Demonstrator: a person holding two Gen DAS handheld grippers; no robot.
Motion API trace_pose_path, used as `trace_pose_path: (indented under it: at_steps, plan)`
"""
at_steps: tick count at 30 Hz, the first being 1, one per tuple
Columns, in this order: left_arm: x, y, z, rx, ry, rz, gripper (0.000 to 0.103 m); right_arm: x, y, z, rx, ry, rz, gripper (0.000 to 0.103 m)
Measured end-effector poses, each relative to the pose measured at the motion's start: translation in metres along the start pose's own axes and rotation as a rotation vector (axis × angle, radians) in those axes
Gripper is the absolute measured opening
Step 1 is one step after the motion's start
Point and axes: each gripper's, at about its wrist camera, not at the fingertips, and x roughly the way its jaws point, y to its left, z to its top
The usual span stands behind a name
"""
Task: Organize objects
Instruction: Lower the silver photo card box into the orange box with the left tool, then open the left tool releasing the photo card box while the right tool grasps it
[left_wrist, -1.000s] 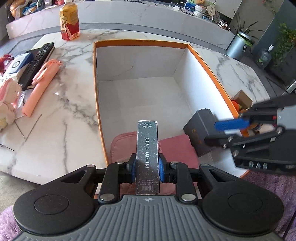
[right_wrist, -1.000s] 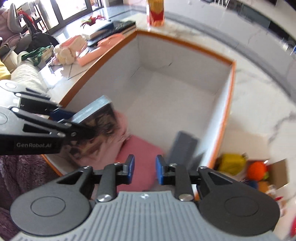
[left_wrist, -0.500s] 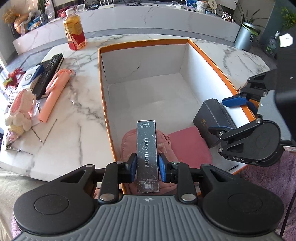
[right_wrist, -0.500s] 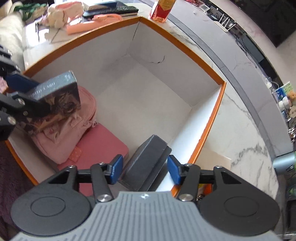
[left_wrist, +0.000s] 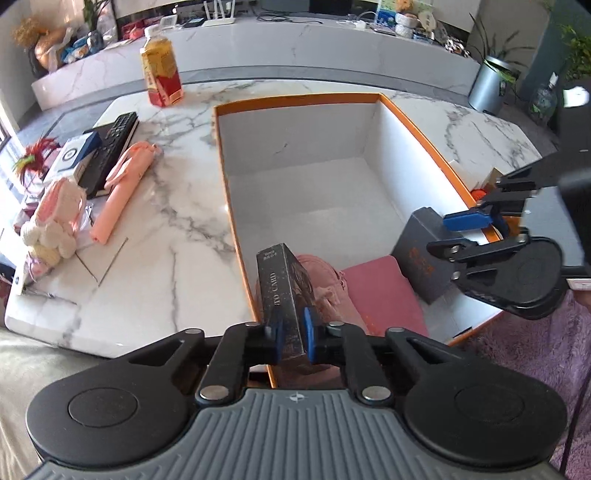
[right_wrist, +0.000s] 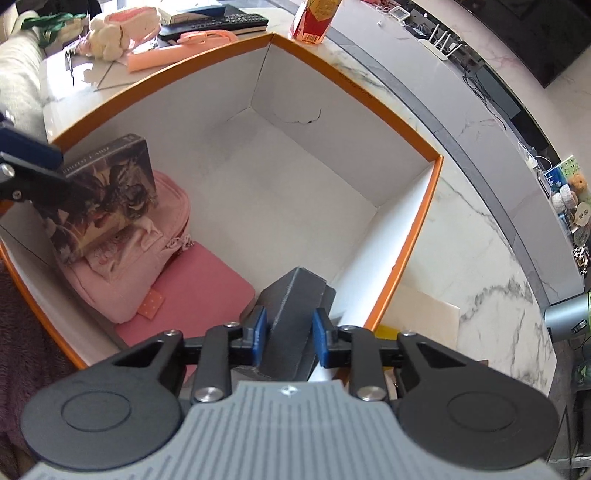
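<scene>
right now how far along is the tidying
Done: the pink pouch and red case lie in the orange box. In hand: the left hand-held gripper clamps the photo card box; the right hand-held gripper closes around the dark box. Left: remote, umbrella, plush.

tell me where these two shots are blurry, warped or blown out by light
Left wrist view: fisheye bends the marble table edge and the far counter; the photo card box in the left hand-held gripper is slightly smeared; sun glares on the marble. Right wrist view: the orange-rimmed box bows outward; its white floor is bright but readable; the dark grey box looks soft up close.
</scene>
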Motion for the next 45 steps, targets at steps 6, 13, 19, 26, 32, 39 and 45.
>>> trace_pose_path:
  at_steps: [6,13,19,26,32,39,45]
  plan:
    - [-0.003,0.006,0.003,-0.081,-0.010,-0.094,0.002,-0.026,-0.016,0.011,0.111,-0.073,0.064,0.000]
    - [0.011,0.002,0.001,-0.111,0.031,-0.214,0.002,-0.021,-0.022,0.004,0.221,-0.018,0.186,0.002]
    - [-0.008,0.008,0.006,-0.073,-0.054,-0.166,0.009,-0.015,-0.015,0.003,0.242,-0.031,0.275,0.024]
    - [-0.016,0.032,0.015,-0.074,-0.052,-0.101,0.025,-0.014,0.017,0.018,0.059,-0.135,0.497,0.052]
    - [-0.009,0.052,0.018,-0.095,0.003,-0.138,0.033,-0.006,0.037,0.043,-0.200,-0.199,0.575,0.089]
    - [-0.002,0.066,0.019,-0.119,0.018,-0.183,0.033,0.025,0.047,0.068,-0.369,-0.149,0.746,0.092]
    - [0.010,0.074,0.018,-0.137,0.043,-0.219,0.033,0.048,0.052,0.077,-0.405,-0.133,0.805,0.095]
